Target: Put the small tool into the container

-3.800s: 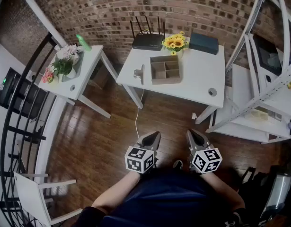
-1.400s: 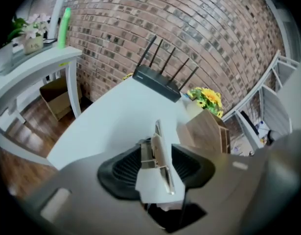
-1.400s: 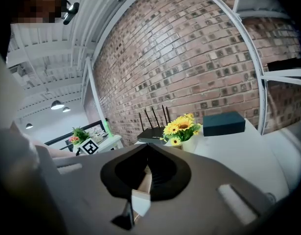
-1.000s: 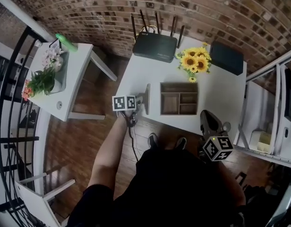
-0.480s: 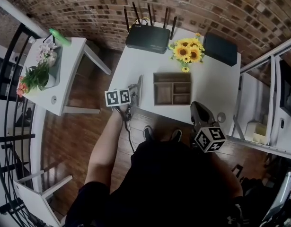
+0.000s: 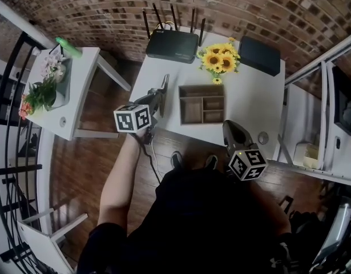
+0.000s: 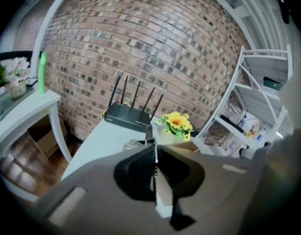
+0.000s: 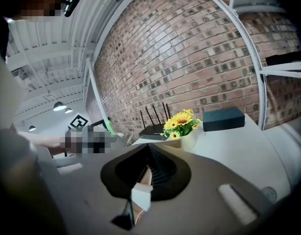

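Observation:
A slim grey small tool (image 6: 164,87) sticks out of my left gripper (image 6: 158,99) over the white table's (image 6: 249,110) left edge, and the jaws are shut on it. In the left gripper view the tool (image 7: 149,132) shows as a thin blade rising from the closed left gripper (image 7: 154,148). The wooden container (image 6: 201,87), a tray with several compartments, lies just right of the tool. My right gripper (image 6: 230,129) hovers at the table's near edge, right of the container. Its jaws are shut with nothing between them, as the right gripper (image 8: 149,150) shows in its own view.
A black router (image 6: 172,44), a vase of sunflowers (image 6: 219,60) and a dark box (image 6: 261,55) stand along the table's far side by the brick wall. A side table (image 6: 78,104) with plants is at the left, white metal shelving (image 6: 335,124) at the right.
My left gripper, which was down at the tool on the table's left edge, has come up with the tool in its jaws. The right gripper has hardly moved.

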Tool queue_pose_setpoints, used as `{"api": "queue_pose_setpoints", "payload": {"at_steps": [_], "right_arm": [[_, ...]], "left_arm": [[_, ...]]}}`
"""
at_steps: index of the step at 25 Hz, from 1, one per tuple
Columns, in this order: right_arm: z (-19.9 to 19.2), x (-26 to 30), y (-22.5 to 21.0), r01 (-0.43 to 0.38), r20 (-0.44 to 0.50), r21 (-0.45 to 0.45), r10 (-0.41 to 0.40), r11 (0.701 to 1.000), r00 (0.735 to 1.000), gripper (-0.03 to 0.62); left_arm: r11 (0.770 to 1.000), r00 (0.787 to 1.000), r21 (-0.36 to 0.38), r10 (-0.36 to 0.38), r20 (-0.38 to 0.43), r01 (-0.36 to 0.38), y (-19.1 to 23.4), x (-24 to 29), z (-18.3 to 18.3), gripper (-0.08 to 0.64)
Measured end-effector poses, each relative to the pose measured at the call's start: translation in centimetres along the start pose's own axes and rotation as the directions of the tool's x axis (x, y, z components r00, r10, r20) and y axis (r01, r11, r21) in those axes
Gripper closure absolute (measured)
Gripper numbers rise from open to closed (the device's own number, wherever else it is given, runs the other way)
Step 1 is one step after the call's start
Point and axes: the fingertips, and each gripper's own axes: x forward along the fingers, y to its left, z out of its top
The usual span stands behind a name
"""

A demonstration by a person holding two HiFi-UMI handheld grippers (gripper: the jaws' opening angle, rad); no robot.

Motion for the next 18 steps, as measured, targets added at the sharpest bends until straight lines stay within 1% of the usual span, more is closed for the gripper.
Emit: {"api": "queue_pose_setpoints", "payload": {"at_steps": [2,5,7,9,11,14,15,18], "right_arm": [[0.0,0.0,-0.1,-0.001,0.004,0.002,0.001,1.000,1.000,0.581],[0.1,-0.2,-0.4,0.001,0.009,0.006,-0.001,1.000,1.000,0.581],[0.2,-0.4,-0.7,0.004,0.013,0.011,-0.004,1.000,1.000,0.581],[0.2,-0.6,-1.0,0.007,0.017,0.017,-0.007,1.000,1.000,0.581],[0.2,-0.7,-1.2,0.010,0.020,0.025,-0.010,1.000,1.000,0.581],[0.1,-0.9,-1.6,0.015,0.022,0.035,-0.016,0.999,1.000,0.581],[0.0,-1.1,-1.8,0.018,0.023,0.039,-0.019,0.999,1.000,0.581],[-0.1,-1.4,-2.5,0.031,0.025,0.050,-0.032,0.998,0.999,0.581]], "left_arm": [[0.998,1.000,0.070,0.003,0.027,-0.005,-1.5,-0.6,1.7,0.551],[0.984,0.998,0.178,-0.026,0.049,0.017,-4.4,-0.8,3.6,0.551],[0.968,0.997,0.247,-0.053,0.057,0.037,-6.4,-0.7,4.5,0.551],[0.946,0.996,0.320,-0.075,0.055,0.053,-8.1,-0.5,5.1,0.551],[0.914,0.995,0.401,-0.089,0.040,0.065,-9.6,0.0,5.4,0.551],[0.852,0.994,0.516,-0.108,0.001,0.091,-11.6,1.2,5.4,0.551],[0.827,0.994,0.554,-0.112,-0.010,0.099,-12.1,1.7,5.3,0.551],[0.740,0.993,0.664,-0.110,-0.039,0.108,-13.1,3.5,4.8,0.551]]}}
